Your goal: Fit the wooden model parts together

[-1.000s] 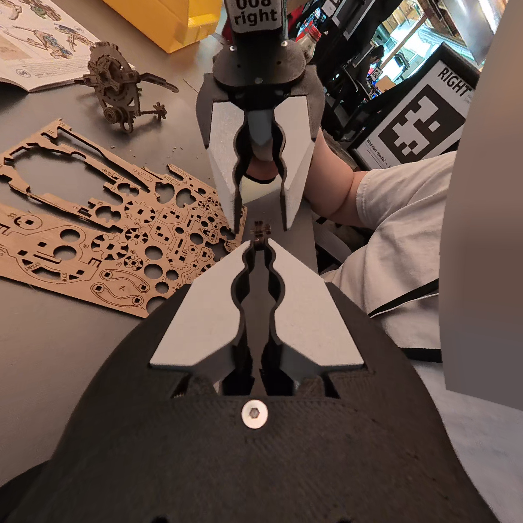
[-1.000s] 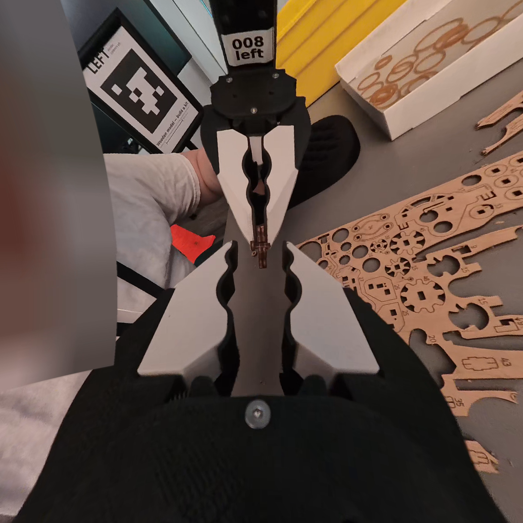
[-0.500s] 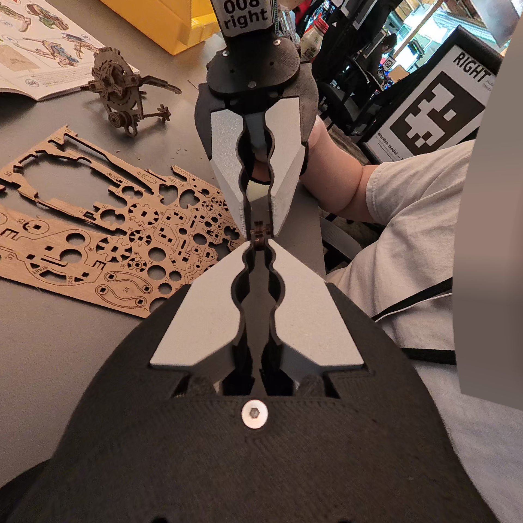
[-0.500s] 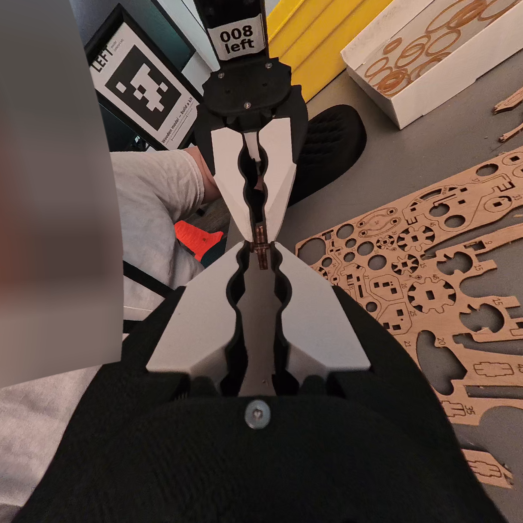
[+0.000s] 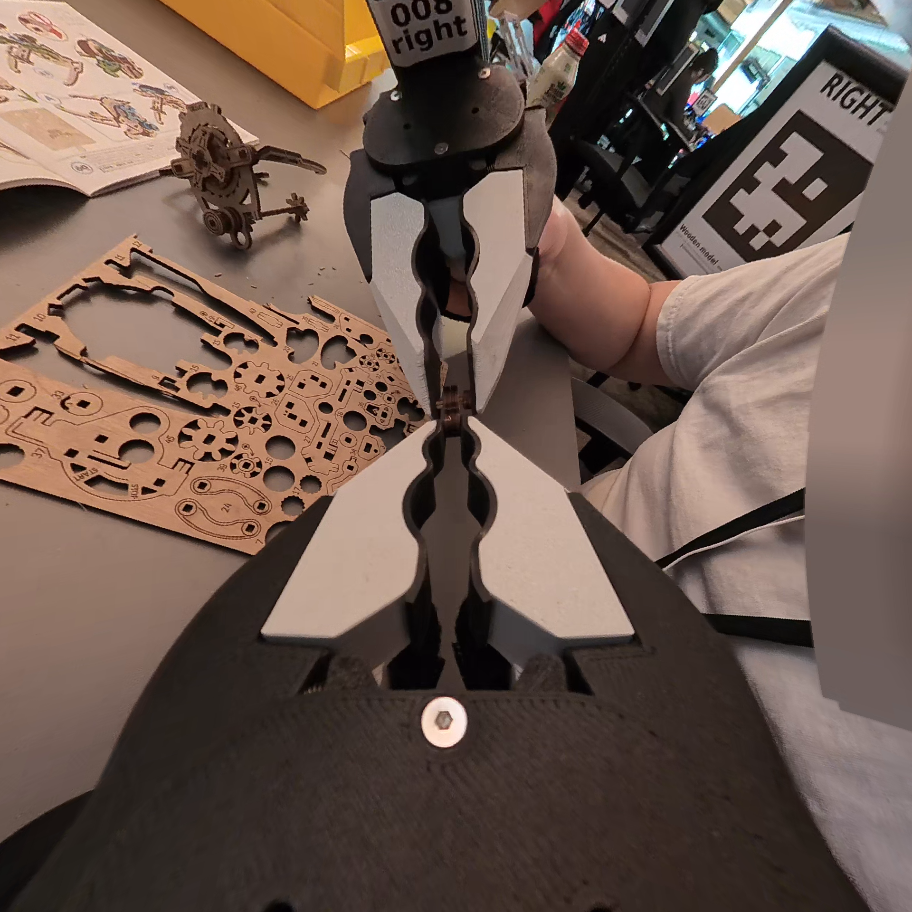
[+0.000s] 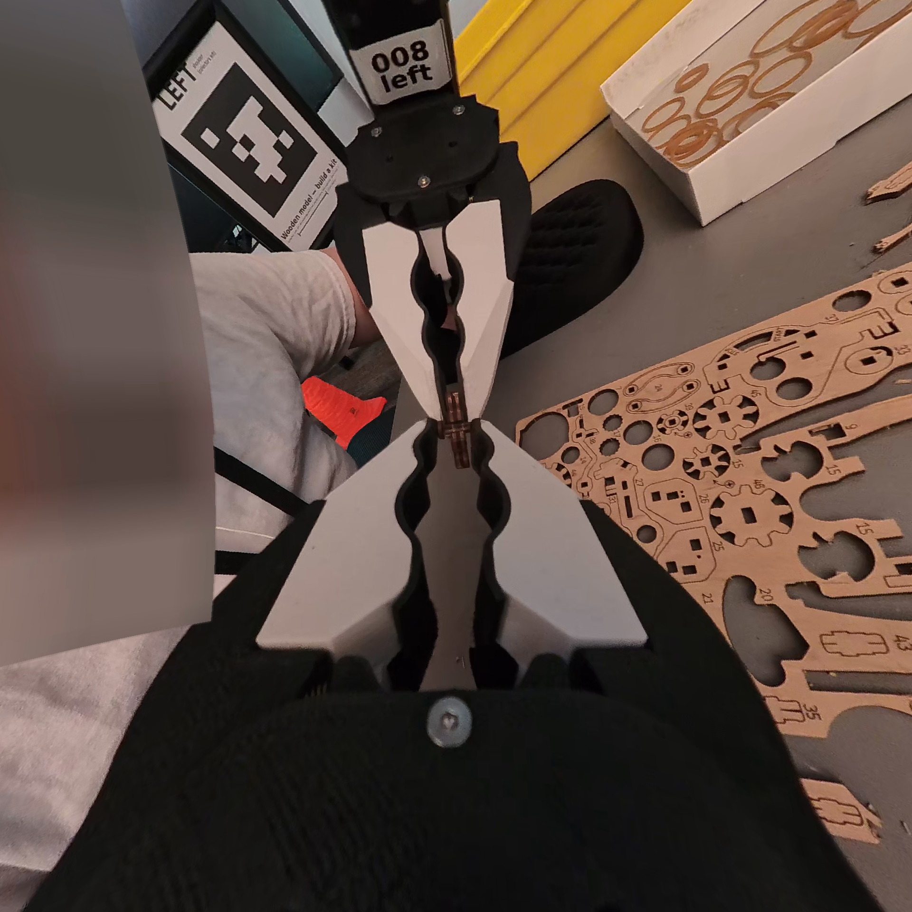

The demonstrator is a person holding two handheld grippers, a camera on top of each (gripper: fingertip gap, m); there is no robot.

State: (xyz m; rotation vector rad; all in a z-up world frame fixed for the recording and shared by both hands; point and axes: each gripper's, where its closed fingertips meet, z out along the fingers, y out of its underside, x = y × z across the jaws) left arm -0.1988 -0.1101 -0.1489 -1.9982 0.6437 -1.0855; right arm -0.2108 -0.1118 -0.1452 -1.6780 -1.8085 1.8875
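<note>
Grippers now tip to tip: my right gripper [image 6: 455,430], spread wide a second ago, has closed onto the small wooden part [image 6: 456,434] that my left gripper [image 5: 451,425] pinches tight, both clear of the grey table [image 5: 98,592]. Left wrist view alone shows the dark assembled gear model [image 5: 222,168] and booklet [image 5: 59,98]. Right wrist view alone shows the white tray [image 6: 770,148] of thin rings. Flat punched-out plywood sheet [image 6: 740,483] lies beside.
</note>
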